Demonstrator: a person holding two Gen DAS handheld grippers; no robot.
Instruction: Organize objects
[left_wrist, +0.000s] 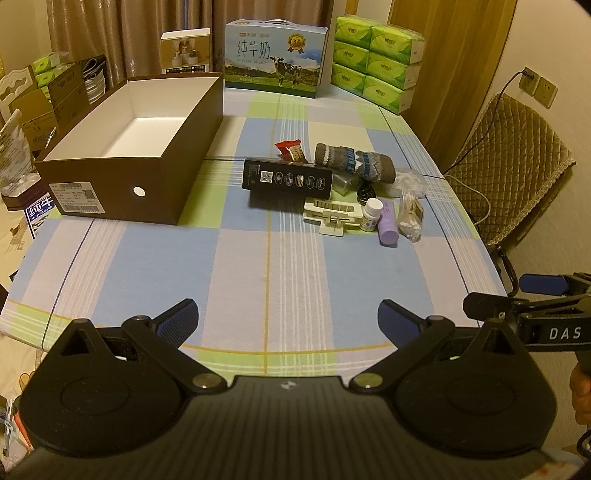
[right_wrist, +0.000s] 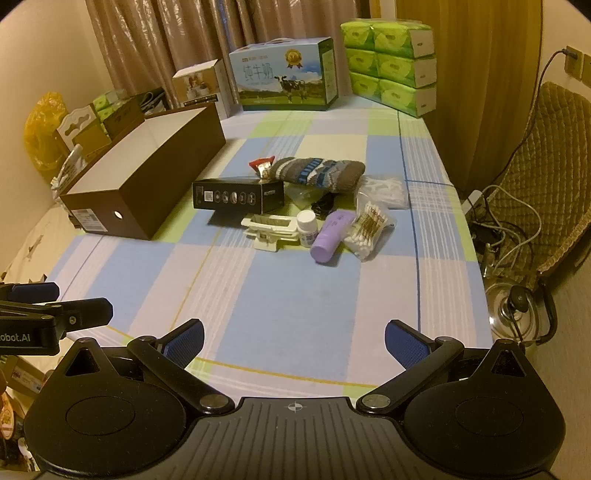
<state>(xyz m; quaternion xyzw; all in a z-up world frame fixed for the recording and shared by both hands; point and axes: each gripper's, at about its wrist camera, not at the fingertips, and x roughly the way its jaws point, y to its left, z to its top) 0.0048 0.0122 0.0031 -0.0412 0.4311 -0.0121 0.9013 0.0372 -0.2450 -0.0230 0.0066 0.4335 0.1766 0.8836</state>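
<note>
Both grippers, L (left_wrist: 287, 325) & R (right_wrist: 294, 345), jaws wide, nothing held.

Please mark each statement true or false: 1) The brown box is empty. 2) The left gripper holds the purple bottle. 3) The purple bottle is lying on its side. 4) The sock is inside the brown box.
1) The brown box is empty: true, only its white inside shows.
2) The left gripper holds the purple bottle: false, its jaws stand open with nothing between them, well short of the pile.
3) The purple bottle is lying on its side: true.
4) The sock is inside the brown box: false, it lies on the tablecloth beside the black box.
</note>
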